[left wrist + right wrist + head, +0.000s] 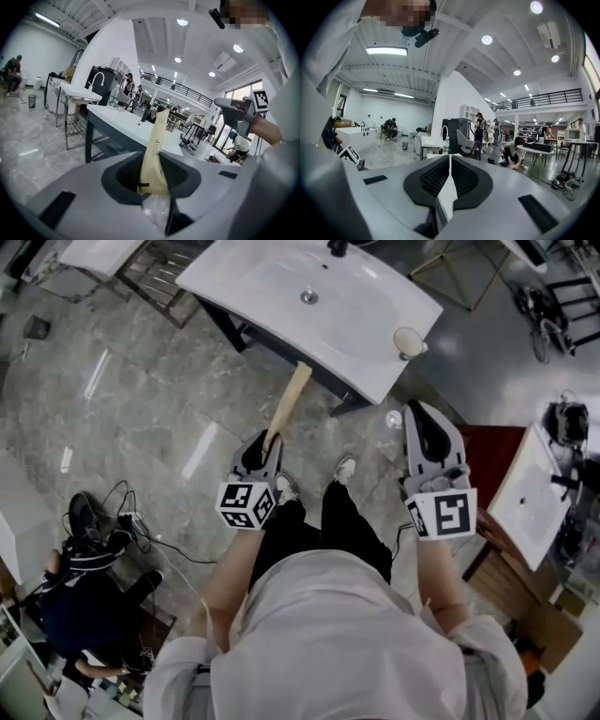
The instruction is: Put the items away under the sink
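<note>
A long beige paper-wrapped packet (287, 407) sticks forward out of my left gripper (265, 446), which is shut on its lower end. In the left gripper view the packet (155, 150) stands upright between the jaws of the left gripper (153, 182), with crinkled clear wrap below it. Just ahead is the white sink (389, 367) on a dark frame (232, 329); the packet's tip points at its front edge. My right gripper (421, 420) is held up at the right near the sink's corner. It is shut with nothing between the jaws in the right gripper view (449, 174).
A pale cup (410, 341) stands on the sink's right corner. A small round object (394, 419) lies on the floor below it. A second white basin (528, 495) and wooden cabinet are at right, a metal rack (159, 273) at back left, and a crouching person (80, 568) with cables at lower left.
</note>
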Action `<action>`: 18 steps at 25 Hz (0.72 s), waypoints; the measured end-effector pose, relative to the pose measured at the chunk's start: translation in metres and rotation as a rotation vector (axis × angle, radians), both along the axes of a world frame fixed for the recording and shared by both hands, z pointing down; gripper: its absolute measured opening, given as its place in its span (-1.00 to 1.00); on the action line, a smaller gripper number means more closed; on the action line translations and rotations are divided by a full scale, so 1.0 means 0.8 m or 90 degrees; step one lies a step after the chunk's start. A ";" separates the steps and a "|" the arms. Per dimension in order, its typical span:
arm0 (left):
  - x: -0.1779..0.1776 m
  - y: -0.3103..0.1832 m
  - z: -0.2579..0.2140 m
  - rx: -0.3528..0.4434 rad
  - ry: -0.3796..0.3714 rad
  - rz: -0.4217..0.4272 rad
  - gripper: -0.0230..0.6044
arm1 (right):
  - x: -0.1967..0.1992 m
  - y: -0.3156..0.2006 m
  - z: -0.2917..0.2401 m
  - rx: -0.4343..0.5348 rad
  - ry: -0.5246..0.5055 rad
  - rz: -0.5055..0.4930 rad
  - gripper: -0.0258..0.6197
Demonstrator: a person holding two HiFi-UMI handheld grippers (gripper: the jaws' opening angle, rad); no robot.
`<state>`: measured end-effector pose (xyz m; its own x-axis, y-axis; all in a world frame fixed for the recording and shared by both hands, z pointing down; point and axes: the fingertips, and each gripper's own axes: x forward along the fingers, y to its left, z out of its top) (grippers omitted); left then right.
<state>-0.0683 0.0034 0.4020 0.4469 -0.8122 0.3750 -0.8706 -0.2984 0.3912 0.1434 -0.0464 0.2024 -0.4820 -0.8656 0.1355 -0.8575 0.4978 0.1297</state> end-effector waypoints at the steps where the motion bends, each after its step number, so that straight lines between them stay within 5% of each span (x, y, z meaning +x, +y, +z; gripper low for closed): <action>1: 0.004 -0.007 0.003 0.001 -0.008 -0.005 -0.60 | 0.000 -0.008 0.006 -0.001 -0.005 -0.007 -0.81; 7: -0.001 -0.040 0.029 0.021 -0.059 -0.049 -0.60 | -0.013 -0.046 0.065 -0.015 -0.018 -0.047 -0.81; 18: -0.027 -0.050 0.225 0.013 -0.118 -0.062 -0.60 | -0.076 -0.015 0.219 -0.004 -0.018 -0.096 -0.81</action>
